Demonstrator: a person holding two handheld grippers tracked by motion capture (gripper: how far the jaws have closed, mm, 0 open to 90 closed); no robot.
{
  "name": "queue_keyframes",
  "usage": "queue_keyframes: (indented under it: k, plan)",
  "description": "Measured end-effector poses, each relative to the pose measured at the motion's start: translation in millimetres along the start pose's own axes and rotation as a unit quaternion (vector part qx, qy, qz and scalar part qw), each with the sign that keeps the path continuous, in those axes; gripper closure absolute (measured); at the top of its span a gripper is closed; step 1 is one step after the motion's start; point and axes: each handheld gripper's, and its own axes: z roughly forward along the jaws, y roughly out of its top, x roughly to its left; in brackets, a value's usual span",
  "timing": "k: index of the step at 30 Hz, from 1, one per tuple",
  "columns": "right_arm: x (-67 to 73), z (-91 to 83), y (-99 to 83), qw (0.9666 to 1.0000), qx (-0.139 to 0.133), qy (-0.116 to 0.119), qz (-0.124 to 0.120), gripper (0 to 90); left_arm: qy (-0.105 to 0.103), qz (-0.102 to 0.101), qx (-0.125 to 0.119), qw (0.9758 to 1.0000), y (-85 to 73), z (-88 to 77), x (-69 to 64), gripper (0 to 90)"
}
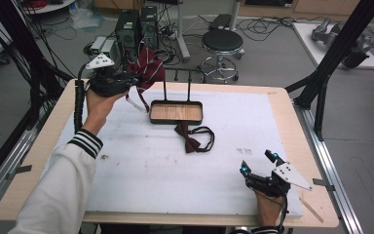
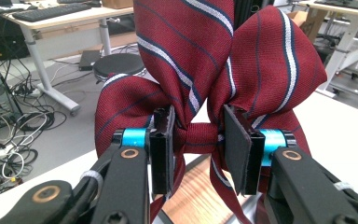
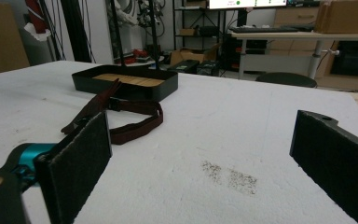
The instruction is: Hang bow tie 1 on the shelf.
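White foam sheeting covers the desk (image 1: 141, 170), where one black tray (image 1: 176, 112) with a wooden floor stands at the far middle. Two bow ties are present. One striped red bow tie (image 2: 223, 70) hangs off the far left corner, its knot clenched in the left gripper (image 2: 198, 149) jaws, wings upward. One dark brown bow tie (image 1: 191, 139) lies just before the tray, long axis slanting. The right gripper (image 1: 259, 163) rests near right, jaws spread, empty.

Look to the top centre of the high view and you see a stool (image 1: 222, 41) on the floor beyond the table. Left of it stand two computer towers (image 1: 137, 27) among tangled cables (image 1: 263, 23). At the upper left of the left gripper view, a keyboard (image 2: 50, 11) lies on a desk (image 2: 70, 18).
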Motion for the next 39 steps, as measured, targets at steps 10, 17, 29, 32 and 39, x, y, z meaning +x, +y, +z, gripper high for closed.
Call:
queue_keyframes:
  k: [10, 17, 29, 32, 39]
  plan:
    - [-0.4, 0.1, 0.0, 1.0000, -0.003, 0.000, 0.001, 4.4, 0.002, -0.003, -0.006, 1.0000, 14.1, 24.1, -3.6, 65.0]
    - [-0.9, -0.2, -0.1, 1.0000, -0.004, 0.001, 0.006, 4.4, 0.006, -0.003, -0.008, 0.9999, 19.6, 36.6, -6.4, 65.0]
    - [-2.3, -0.8, -0.4, 0.9999, -0.007, 0.002, 0.010, 4.4, 0.021, -0.011, -0.004, 0.9997, 24.6, 56.1, 1.2, 65.0]
    - [-2.4, -0.8, -0.3, 0.9999, -0.007, 0.002, 0.010, 4.4, 0.023, -0.016, -0.009, 0.9996, 25.0, 57.8, 3.1, 65.0]
    - [-2.1, -0.9, -0.4, 0.9999, -0.006, 0.002, 0.011, 4.4, 0.036, -0.026, -0.007, 0.9990, 23.2, 62.8, 8.5, 65.0]
